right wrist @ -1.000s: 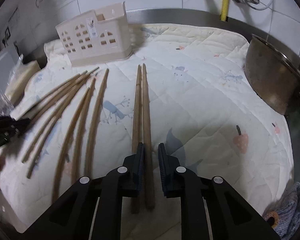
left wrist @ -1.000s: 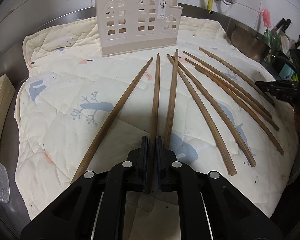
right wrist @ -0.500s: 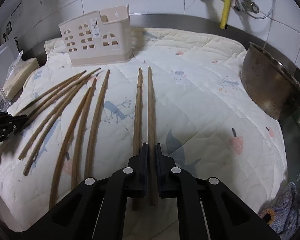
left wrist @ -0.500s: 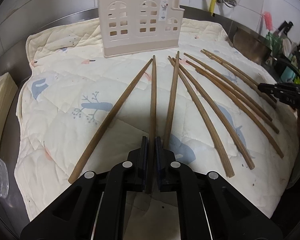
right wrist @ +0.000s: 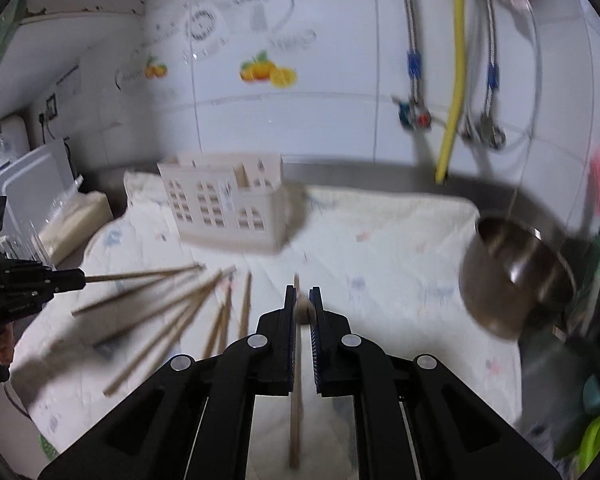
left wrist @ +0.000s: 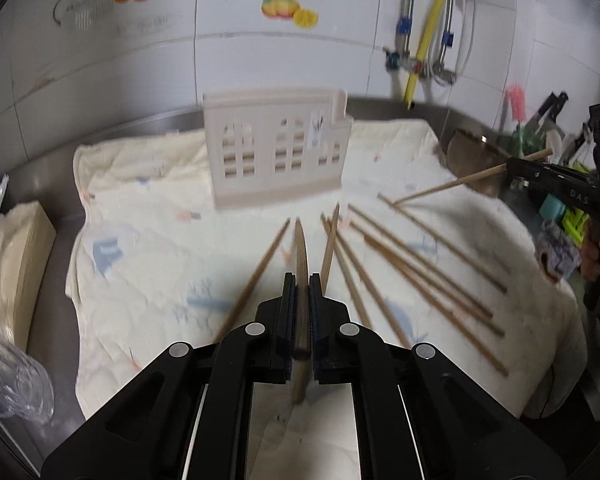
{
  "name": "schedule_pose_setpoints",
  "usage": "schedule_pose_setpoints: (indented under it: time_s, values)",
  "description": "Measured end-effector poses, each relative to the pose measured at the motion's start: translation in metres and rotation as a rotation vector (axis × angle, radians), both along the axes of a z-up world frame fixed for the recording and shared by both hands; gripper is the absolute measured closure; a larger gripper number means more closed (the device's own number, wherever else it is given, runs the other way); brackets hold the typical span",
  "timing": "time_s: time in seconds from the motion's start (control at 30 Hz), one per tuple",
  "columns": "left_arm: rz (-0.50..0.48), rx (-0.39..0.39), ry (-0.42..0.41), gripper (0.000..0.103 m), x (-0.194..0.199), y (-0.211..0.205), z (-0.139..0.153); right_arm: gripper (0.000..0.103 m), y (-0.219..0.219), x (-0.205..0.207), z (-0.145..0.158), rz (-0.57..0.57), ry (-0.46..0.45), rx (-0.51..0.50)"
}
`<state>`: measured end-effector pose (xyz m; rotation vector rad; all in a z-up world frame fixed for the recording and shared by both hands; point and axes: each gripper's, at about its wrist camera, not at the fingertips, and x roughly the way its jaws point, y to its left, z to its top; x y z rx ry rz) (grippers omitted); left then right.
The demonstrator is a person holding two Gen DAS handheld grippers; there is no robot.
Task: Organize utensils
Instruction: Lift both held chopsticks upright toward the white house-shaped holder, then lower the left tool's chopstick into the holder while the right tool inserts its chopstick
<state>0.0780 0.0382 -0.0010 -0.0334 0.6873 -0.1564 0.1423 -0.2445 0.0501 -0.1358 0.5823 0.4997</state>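
The left gripper [left wrist: 300, 304] is clenched on one chopstick [left wrist: 301, 256], which sticks out ahead of its jaws, lifted off the quilt [left wrist: 140, 272]. The right gripper [right wrist: 303, 312] grips another chopstick [right wrist: 300, 308] the same way; from the left camera that stick [left wrist: 452, 186] slants up from the cloth at the far right. The loose chopsticks [left wrist: 412, 276] lie fanned on the quilt between the two grippers, nearer than the beige holder [left wrist: 276, 152], which stands upright at the quilt's far side. A steel bowl [right wrist: 516, 276] sits off the quilt to the right. White tiled wall [right wrist: 300, 120] behind.
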Motion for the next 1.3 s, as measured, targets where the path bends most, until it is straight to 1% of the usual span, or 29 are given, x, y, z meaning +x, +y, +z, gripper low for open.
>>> schedule_pose_setpoints:
  time_s: [0.13,0.2,0.37,0.47,0.53,0.6,0.77,0.83,0.9,0.97,1.0,1.1,1.17,1.3]
  values:
    - [0.008,-0.028,-0.037,0.097,0.01,0.003,0.022,0.097,0.008,0.019,0.019,0.031,-0.005,0.007]
    - [0.007,-0.034,-0.054,0.097,0.018,0.003,0.035,0.097,0.014,0.03,0.034,0.054,-0.015,0.006]
    - [-0.019,-0.012,-0.096,0.097,0.035,-0.004,0.069,0.097,0.028,0.053,0.072,0.105,-0.037,0.014]
    - [-0.032,-0.004,-0.131,0.097,0.04,-0.006,0.093,0.097,0.038,0.064,0.094,0.145,-0.033,0.013]
    - [-0.035,0.016,-0.168,0.097,0.043,-0.008,0.113,0.097,0.046,0.07,0.106,0.174,-0.024,0.003]
    - [-0.035,0.026,-0.199,0.097,0.045,-0.008,0.13,0.097,0.054,0.073,0.114,0.19,-0.031,-0.018]
    - [-0.017,0.042,-0.304,0.097,0.056,-0.003,0.178,0.097,0.069,0.08,0.122,0.214,-0.03,-0.054]
    - [0.008,0.059,-0.337,0.097,0.066,0.001,0.192,0.097,0.073,0.086,0.122,0.22,-0.015,-0.064]
    - [0.023,0.056,-0.358,0.097,0.079,0.006,0.202,0.097,0.078,0.095,0.122,0.224,0.013,-0.076]
    - [0.057,0.086,-0.373,0.098,0.091,0.011,0.207,0.097,0.082,0.102,0.12,0.226,0.033,-0.087]
    - [0.067,0.089,-0.364,0.098,0.102,0.014,0.206,0.097,0.084,0.106,0.118,0.229,0.045,-0.09]
    - [0.094,0.063,-0.332,0.098,0.125,0.023,0.197,0.097,0.091,0.117,0.111,0.227,0.07,-0.105]
    - [0.121,0.066,-0.322,0.097,0.136,0.028,0.189,0.097,0.094,0.124,0.105,0.225,0.086,-0.106]
    - [0.138,0.027,-0.294,0.098,0.152,0.037,0.172,0.097,0.103,0.134,0.092,0.228,0.122,-0.119]
